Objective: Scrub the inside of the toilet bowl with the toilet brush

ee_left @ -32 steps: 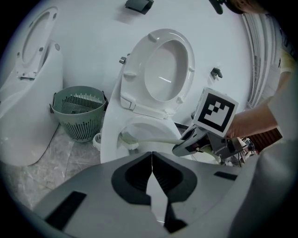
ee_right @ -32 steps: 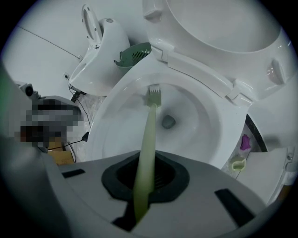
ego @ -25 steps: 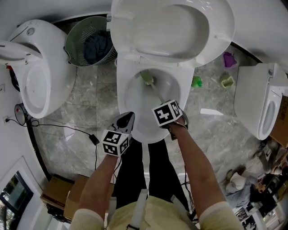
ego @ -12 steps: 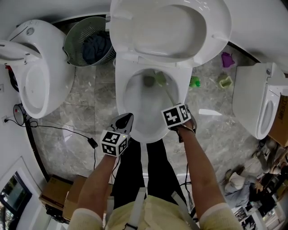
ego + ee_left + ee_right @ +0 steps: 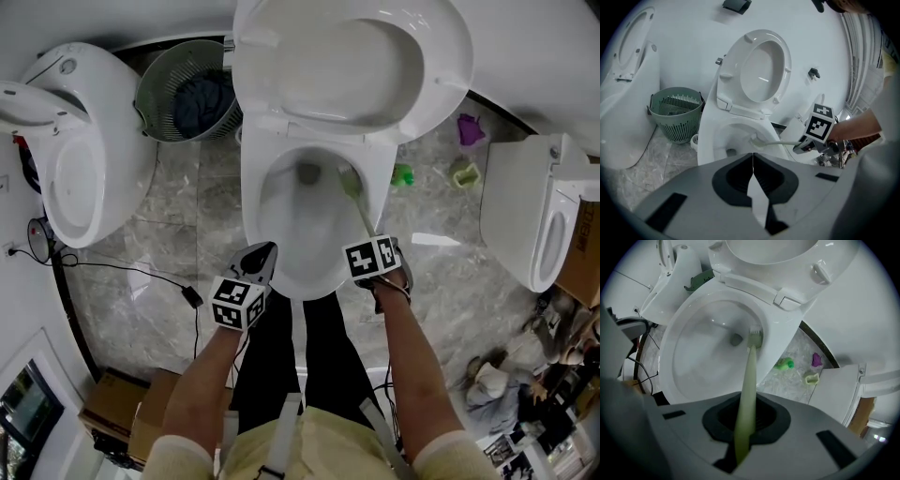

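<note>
The toilet brush (image 5: 749,376) is inside the toilet bowl (image 5: 253,220). Its bristled head lies against the white inner wall on the person's right side, just beside the dark drain opening (image 5: 307,172) but apart from it. The pale green handle slants up out of the bowl, over the right part of the front rim, into the right gripper (image 5: 371,246). That gripper's jaws are pinching the handle between them, and the handle runs straight up the middle of the right gripper view.

The left gripper (image 5: 752,180) hangs near the front left of the bowl's rim and points toward the bowl. Its jaws are pressed together with nothing between them.

The seat and lid (image 5: 356,56) stand raised behind the bowl. At the back, left of the bowl, a green slotted waste basket (image 5: 159,89) stands on the grey marble floor (image 5: 187,197) with something dark blue in it. A second white toilet (image 5: 80,159) stands further left and a third toilet (image 5: 530,216) to the right.

Three small things lie on the floor between the bowl and the right-hand toilet, too small to name:
- a bright green thing (image 5: 404,173), nearest the bowl
- a pale green thing (image 5: 462,171)
- a purple thing (image 5: 469,129)

A black cable (image 5: 141,270) trails across the floor on the left
</note>
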Demonstrator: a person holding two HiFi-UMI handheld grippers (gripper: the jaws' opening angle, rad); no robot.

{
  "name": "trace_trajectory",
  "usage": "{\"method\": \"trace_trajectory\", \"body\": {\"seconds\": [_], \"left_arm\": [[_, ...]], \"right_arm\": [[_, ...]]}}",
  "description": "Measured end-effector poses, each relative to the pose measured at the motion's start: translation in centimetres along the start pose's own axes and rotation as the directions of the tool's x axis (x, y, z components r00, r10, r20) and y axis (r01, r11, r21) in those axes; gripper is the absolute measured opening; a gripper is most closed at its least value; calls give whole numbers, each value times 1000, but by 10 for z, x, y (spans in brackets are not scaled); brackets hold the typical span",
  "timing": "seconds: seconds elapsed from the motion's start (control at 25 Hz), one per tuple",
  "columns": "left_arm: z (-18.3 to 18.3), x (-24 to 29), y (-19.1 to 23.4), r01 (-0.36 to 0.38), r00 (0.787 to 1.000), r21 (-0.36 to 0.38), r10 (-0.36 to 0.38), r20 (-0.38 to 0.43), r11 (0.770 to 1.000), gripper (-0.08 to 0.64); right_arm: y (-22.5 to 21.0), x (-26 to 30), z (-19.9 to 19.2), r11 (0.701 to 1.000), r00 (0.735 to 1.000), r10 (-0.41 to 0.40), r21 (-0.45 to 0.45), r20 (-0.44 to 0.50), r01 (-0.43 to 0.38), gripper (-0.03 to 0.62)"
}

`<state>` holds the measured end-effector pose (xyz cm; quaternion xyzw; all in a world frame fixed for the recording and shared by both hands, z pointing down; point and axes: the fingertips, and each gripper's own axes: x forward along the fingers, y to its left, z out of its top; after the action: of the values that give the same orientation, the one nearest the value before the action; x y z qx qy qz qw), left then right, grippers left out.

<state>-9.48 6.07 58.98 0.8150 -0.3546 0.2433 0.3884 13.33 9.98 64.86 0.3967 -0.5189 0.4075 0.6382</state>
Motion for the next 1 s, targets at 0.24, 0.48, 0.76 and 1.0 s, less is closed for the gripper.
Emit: {"method": "trace_trajectory", "body": {"seconds": [0.24, 0.48, 0.76, 1.0], "left_arm": [[-2, -8, -6, 5, 1000, 2, -5, -11, 1000, 12], [-4, -13, -10, 10, 1000, 4, -10, -23, 1000, 12], [-9, -14, -14, 21, 999, 0, -21, -40, 1000, 12], [-17, -17, -17, 20, 998, -16, -21, -51, 1000, 12]], "right_arm": [[7, -3, -21, 1000, 999, -4, -4, -54, 3, 28], [20, -3, -44, 996, 994, -7, -88, -111, -3, 28], [31, -3, -72, 985, 981, -3, -168, -195, -31, 27], [45, -2, -93, 968, 966, 16, -236, -258, -79, 26]]}}
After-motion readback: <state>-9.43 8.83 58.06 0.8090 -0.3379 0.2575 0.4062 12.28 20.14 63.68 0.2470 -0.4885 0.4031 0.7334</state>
